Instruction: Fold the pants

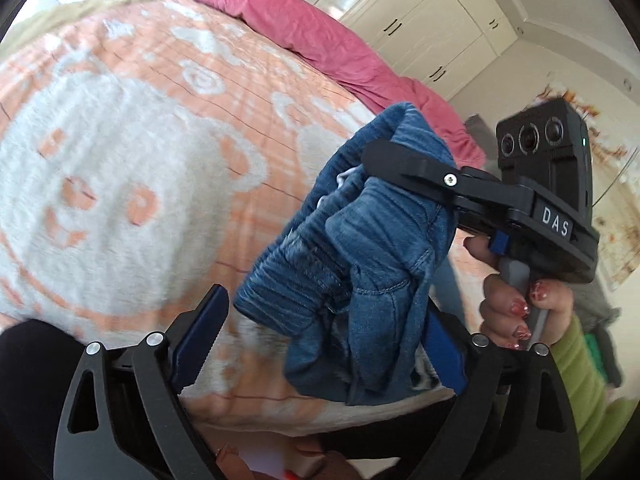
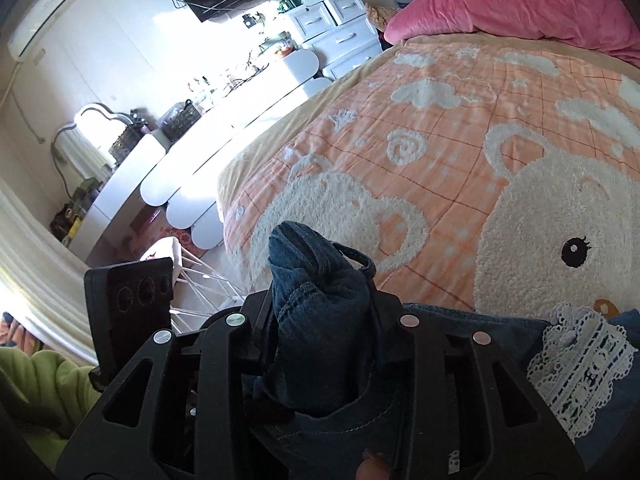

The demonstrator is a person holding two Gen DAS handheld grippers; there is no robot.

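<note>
Over bedspread (image 1: 120,128), right hand-held gripper (image 2: 320,320) clamps pants (image 1: 360,240); left hand-held gripper (image 1: 320,340) gapes around them.

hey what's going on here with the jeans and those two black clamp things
A person is working at a bed with a handheld gripper in each hand, folding denim pants. The right gripper is clamped on a bunched part of the pants, holding them up above the orange blanket. The left gripper has its fingers spread wide, with the fabric hanging between them but not pinched. The pants are still crumpled, not yet laid flat or folded.
</note>
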